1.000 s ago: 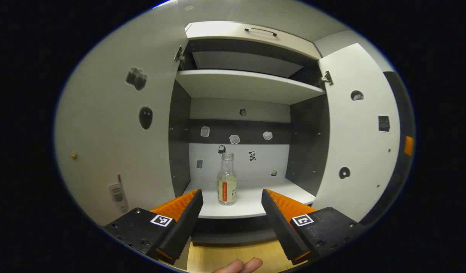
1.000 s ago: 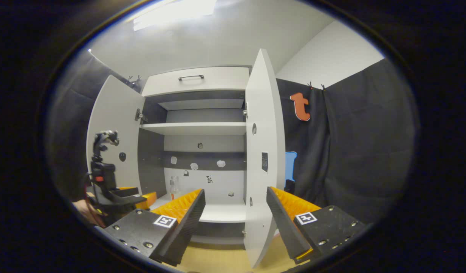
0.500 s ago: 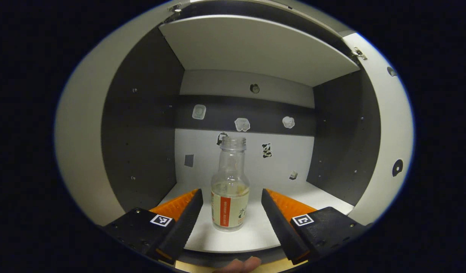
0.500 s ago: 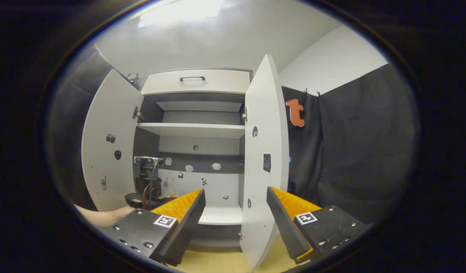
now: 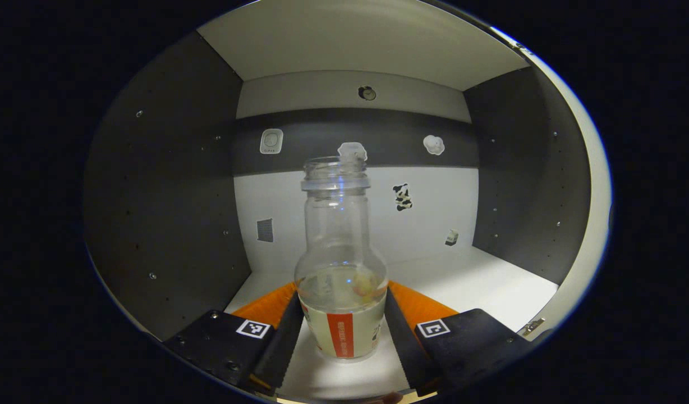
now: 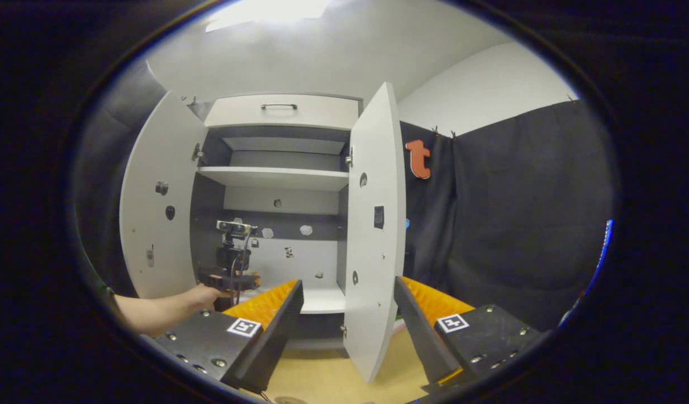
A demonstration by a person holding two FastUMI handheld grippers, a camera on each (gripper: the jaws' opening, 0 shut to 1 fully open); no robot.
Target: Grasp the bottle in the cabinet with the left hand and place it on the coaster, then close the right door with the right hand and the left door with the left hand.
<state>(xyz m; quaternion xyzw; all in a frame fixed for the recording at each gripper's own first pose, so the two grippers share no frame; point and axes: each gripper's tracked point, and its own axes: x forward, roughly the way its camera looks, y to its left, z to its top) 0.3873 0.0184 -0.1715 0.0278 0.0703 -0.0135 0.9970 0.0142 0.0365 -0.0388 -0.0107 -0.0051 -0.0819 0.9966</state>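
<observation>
A clear glass bottle (image 5: 341,264) with a little pale liquid and a red-and-white label stands upright on the cabinet's white lower shelf (image 5: 479,286). My left gripper (image 5: 343,292) is inside the cabinet, open, with the bottle's lower body between its fingers and filling nearly the whole gap. In the right gripper view the left gripper (image 6: 232,278) and the hand (image 6: 210,292) holding it reach into the cabinet. My right gripper (image 6: 347,331) is open and holds nothing, just in front of the free edge of the open right door (image 6: 375,224). The left door (image 6: 159,196) stands wide open.
Dark side walls (image 5: 170,213) and an upper shelf (image 5: 350,39) close in around the bottle. A wooden tabletop (image 6: 322,381) lies below the cabinet. Black cloth (image 6: 518,224) hangs to the right of the right door. A drawer with a handle (image 6: 280,106) tops the cabinet.
My left gripper moved forward into the cabinet until the bottle came between its fingers. The right gripper shifted slightly; both doors stay open.
</observation>
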